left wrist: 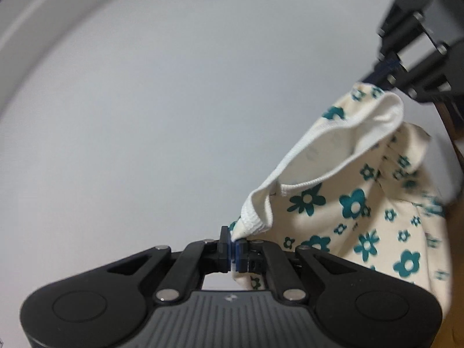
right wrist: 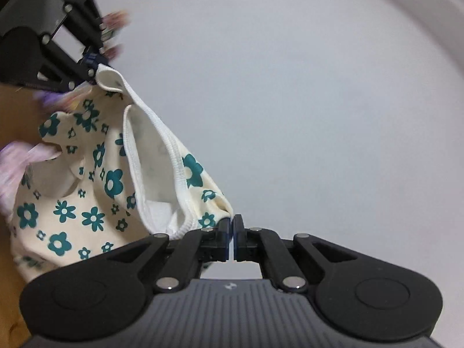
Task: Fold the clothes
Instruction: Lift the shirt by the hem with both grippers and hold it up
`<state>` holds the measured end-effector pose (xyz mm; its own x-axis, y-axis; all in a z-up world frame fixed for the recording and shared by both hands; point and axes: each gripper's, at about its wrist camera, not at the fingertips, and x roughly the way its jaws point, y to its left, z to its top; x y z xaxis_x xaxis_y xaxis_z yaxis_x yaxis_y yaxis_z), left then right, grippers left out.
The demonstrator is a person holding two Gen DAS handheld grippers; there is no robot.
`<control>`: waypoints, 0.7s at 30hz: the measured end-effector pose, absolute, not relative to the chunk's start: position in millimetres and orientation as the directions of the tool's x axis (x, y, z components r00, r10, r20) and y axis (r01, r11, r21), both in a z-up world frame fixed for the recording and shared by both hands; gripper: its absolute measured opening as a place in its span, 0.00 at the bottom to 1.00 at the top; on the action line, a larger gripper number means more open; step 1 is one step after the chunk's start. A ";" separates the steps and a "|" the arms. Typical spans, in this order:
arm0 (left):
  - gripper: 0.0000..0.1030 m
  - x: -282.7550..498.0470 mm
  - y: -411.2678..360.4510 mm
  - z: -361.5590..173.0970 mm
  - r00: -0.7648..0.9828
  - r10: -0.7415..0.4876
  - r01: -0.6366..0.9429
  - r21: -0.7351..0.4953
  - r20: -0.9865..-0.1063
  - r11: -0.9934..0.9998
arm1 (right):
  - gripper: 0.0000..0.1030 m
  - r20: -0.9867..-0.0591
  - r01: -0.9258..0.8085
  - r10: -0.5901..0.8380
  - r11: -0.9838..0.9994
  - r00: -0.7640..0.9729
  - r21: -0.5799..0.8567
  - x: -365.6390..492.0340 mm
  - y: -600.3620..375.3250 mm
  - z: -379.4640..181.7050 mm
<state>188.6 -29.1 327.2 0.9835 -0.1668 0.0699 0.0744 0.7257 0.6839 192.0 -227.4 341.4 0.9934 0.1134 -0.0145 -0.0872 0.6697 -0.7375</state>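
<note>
- A plain pale wall point(left wrist: 174, 101) fills most of both wrist views, with a curved white band point(right wrist: 435, 8) along the upper edge; no container shows in either view.
- The cream garment point(left wrist: 362, 203) with teal flowers hangs in the air between the two grippers, its ribbed white neckline point(right wrist: 153, 159) gaping open and nothing standing between the cameras and the cloth.
- The left gripper point(left wrist: 234, 246) is clenched on the garment at the neckline's ribbed edge.
- The right gripper point(right wrist: 233, 233) is clamped too, its jaws nearly meeting, pinching the floral cloth at the other end.
- A blurred lilac item point(right wrist: 17, 159) sits beside the garment, over a tan surface point(right wrist: 11, 110).
</note>
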 end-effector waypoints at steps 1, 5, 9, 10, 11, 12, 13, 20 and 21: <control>0.01 182.2 -30.0 333.5 0.981 -0.170 0.064 0.684 0.089 0.727 | 0.01 0.009 -0.062 0.101 0.674 0.995 -0.737 185.7 -228.6 351.5; 0.02 154.3 -27.5 351.9 0.973 -0.192 0.056 0.675 0.128 0.735 | 0.01 0.087 0.017 0.076 0.650 0.993 -0.759 157.3 -229.9 367.9; 0.02 119.1 -17.9 365.5 0.966 -0.225 0.085 0.662 0.129 0.745 | 0.01 0.122 0.020 0.101 0.687 0.987 -0.726 121.1 -238.4 387.8; 0.02 109.6 -15.4 369.0 0.965 -0.232 0.094 0.664 0.123 0.742 | 0.01 0.125 0.015 0.109 0.689 0.986 -0.724 111.1 -240.1 391.1; 0.02 100.9 -12.9 373.2 0.964 -0.240 0.106 0.666 0.113 0.738 | 0.01 0.126 0.011 0.117 0.690 0.985 -0.723 101.1 -241.8 394.1; 0.02 92.9 -10.5 377.3 0.964 -0.248 0.120 0.667 0.100 0.735 | 0.01 0.124 0.004 0.124 0.692 0.985 -0.722 93.8 -243.4 395.6; 0.02 89.0 -9.1 380.9 0.964 -0.254 0.139 0.665 0.079 0.734 | 0.01 0.112 -0.012 0.132 0.698 0.985 -0.716 89.7 -245.9 398.7; 0.02 171.7 -20.8 367.7 0.954 -0.231 0.301 0.614 -0.194 0.730 | 0.02 -0.124 -0.204 0.162 0.769 0.979 -0.606 162.1 -263.2 388.0; 0.02 200.8 -25.9 353.2 0.944 -0.212 0.324 0.596 -0.253 0.735 | 0.02 -0.166 -0.234 0.167 0.779 0.972 -0.582 178.6 -265.6 384.3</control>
